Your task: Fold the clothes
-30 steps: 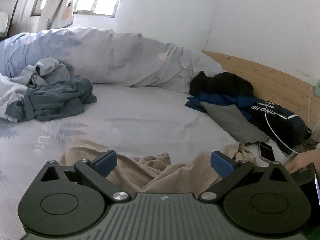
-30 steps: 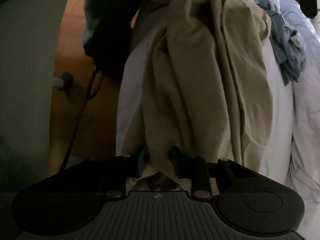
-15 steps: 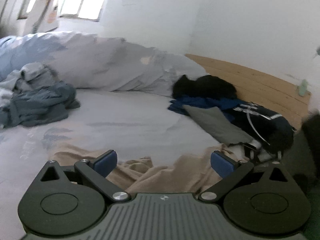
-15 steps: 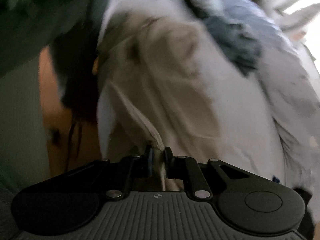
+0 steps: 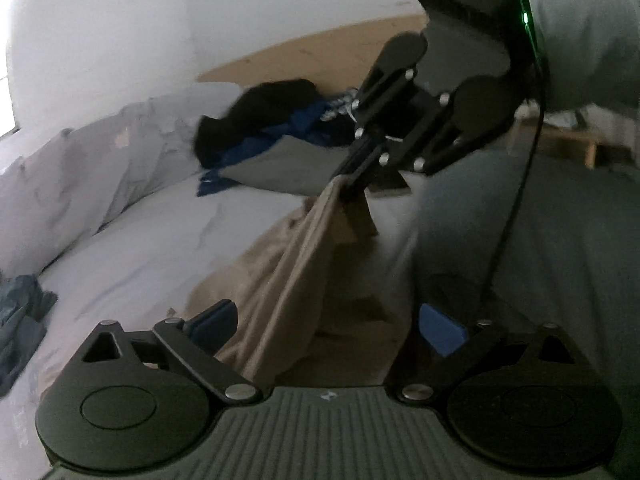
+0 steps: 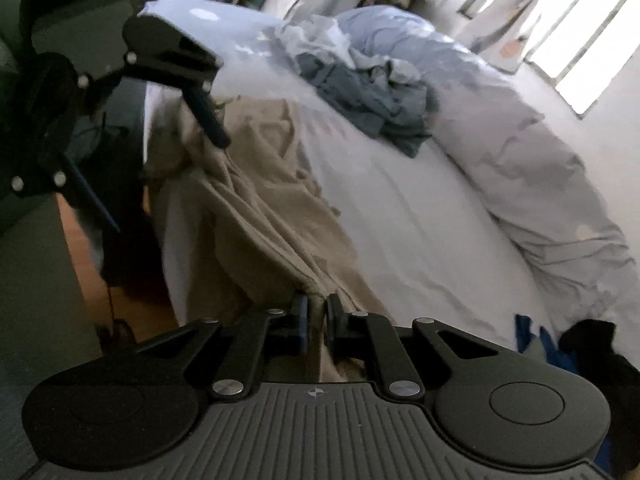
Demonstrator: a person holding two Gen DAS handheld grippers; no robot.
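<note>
Pale grey-blue sheet [image 6: 420, 208] covers the bed and fills most of both views; a bunched duvet [image 6: 520, 152] of the same cloth runs along its right side in the right wrist view and along the left edge in the left wrist view. A wooden headboard [image 5: 320, 52] shows at the top centre of the left wrist view. The tan garment [image 6: 256, 184] lies on the near edge of the sheet, left of centre in the right wrist view, and rises in a taut fold toward the bottom centre. In the left wrist view the same garment [image 5: 292, 264] climbs from bottom centre to the middle of the frame. A heap of blue-grey clothes [image 6: 372, 92] sits upper centre in the right wrist view; dark clothes [image 5: 272, 120] lie by the headboard. The right gripper [image 6: 316, 320] has just been closing and is clamped on the garment's edge. The left gripper [image 5: 328, 328] stands with its blue pads wide apart, the cloth between them, untouched as far as the blur shows.
</note>
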